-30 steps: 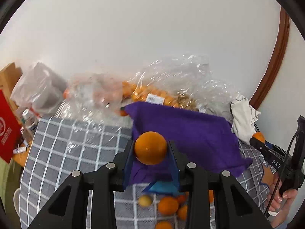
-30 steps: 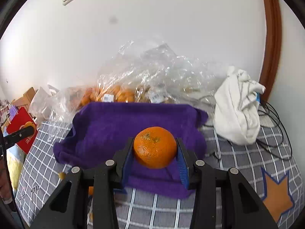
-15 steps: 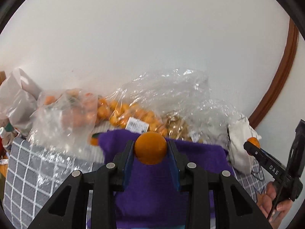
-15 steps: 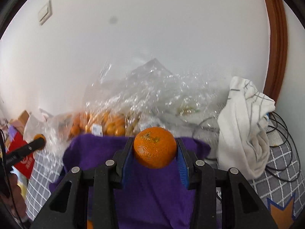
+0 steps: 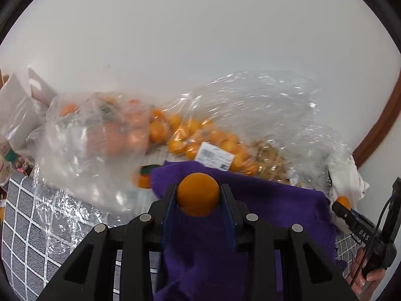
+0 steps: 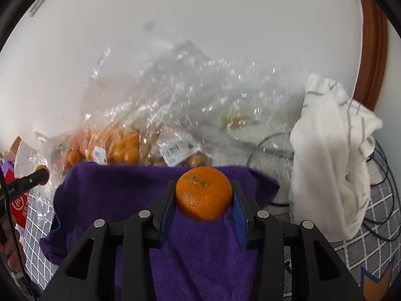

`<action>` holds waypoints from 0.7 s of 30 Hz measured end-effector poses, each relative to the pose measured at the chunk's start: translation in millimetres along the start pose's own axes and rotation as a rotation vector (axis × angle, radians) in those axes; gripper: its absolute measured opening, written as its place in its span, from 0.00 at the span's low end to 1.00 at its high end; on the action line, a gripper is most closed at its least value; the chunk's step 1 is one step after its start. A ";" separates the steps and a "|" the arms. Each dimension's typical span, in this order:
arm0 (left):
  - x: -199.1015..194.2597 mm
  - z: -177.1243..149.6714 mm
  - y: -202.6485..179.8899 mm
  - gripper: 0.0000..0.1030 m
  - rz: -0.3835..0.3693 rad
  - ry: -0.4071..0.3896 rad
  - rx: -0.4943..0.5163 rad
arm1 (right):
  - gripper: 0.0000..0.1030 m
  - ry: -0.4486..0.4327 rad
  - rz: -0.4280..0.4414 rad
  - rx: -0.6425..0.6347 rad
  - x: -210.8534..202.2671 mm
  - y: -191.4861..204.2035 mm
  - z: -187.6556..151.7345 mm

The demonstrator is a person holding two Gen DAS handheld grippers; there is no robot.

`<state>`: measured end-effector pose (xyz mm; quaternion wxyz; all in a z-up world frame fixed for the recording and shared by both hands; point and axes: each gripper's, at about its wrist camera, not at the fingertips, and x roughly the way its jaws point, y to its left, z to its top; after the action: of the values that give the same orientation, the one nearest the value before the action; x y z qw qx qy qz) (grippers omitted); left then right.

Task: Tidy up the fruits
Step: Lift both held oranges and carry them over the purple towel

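My left gripper (image 5: 198,195) is shut on a smooth orange (image 5: 198,193), held above the purple towel (image 5: 275,215). My right gripper (image 6: 203,194) is shut on a larger orange (image 6: 203,193) with a stem scar, above the same purple towel (image 6: 112,200). Clear plastic bags of small oranges (image 5: 190,135) lie behind the towel against the wall; they also show in the right wrist view (image 6: 122,148). The right gripper shows at the far right of the left wrist view (image 5: 351,215). The left gripper shows at the left edge of the right wrist view (image 6: 27,180).
A white cloth (image 6: 330,175) and black cables (image 6: 381,215) lie right of the towel. A grey checked tablecloth (image 5: 22,238) covers the table. A red box (image 6: 17,208) and clutter sit at the left. A white wall (image 5: 200,37) stands close behind the bags.
Both grippers have moved forward toward the bags and wall, each still holding its orange. The loose oranges near the front of the table have dropped out of the left wrist view.
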<state>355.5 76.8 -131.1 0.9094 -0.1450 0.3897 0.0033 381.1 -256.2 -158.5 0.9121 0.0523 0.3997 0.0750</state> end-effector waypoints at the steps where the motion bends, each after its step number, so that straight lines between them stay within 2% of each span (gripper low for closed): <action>1: 0.9 -0.1 3.7 0.32 0.002 0.003 -0.007 | 0.41 0.014 -0.006 -0.009 4.6 0.2 -1.4; 8: 11.6 -2.0 19.9 0.32 0.020 0.028 -0.032 | 0.40 0.089 0.008 -0.040 29.3 3.7 -11.0; 21: 28.1 -8.1 15.3 0.32 0.025 0.077 -0.008 | 0.41 0.167 -0.011 -0.083 55.1 13.3 -21.3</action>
<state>367.5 86.2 -160.3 0.8930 -0.1438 0.4263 0.0109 401.0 -232.5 -210.5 0.8772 0.0058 0.4714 0.0906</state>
